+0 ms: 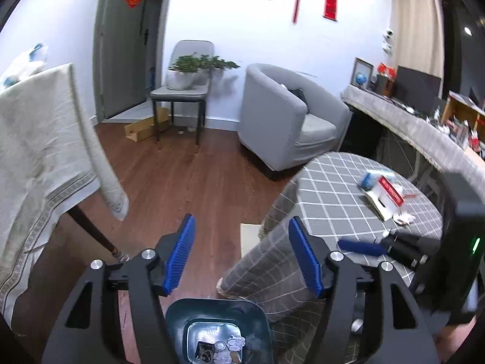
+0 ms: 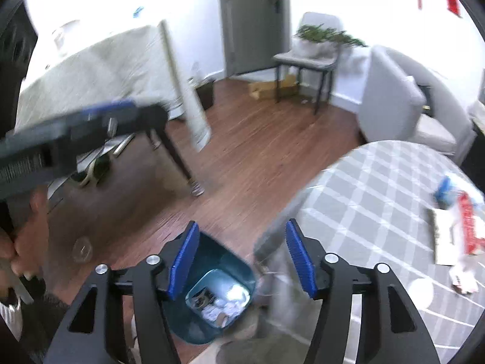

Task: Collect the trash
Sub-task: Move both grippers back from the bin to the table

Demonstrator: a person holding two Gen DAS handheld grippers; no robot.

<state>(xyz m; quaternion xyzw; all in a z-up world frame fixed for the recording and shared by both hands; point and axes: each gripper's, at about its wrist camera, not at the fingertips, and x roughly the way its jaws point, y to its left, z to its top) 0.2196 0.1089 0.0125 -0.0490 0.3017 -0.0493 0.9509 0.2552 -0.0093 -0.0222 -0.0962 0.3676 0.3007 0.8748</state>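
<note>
Both grippers are hanging over the trash bin with their blue pads spread apart and nothing between them.

Nearest, at six o'clock under the left gripper [image 1: 242,248], the dark teal trash bin [image 1: 182,312] is sitting on the wood floor, crumpled paper and scraps [image 1: 235,342] lying at its bottom. The right gripper [image 2: 242,257] is hovering above the same bin, its jaws gaping and empty. Just beside the bin at three o'clock, the draped edge of the grey checked tablecloth [image 1: 333,188] is crowding its rim. On that round table a red-and-white box [image 1: 386,195], a blue-capped item [image 1: 368,180] and a crumpled white wrapper [image 1: 404,219] are lying. At nine o'clock a cream-clothed table [image 1: 36,139] is standing on a dark leg [image 1: 91,230]. Farther off, around one o'clock, a grey armchair [image 1: 282,115] is sitting, and at twelve o'clock a chair holding potted plants [image 1: 188,72] is standing by the door [image 1: 121,45].
</note>
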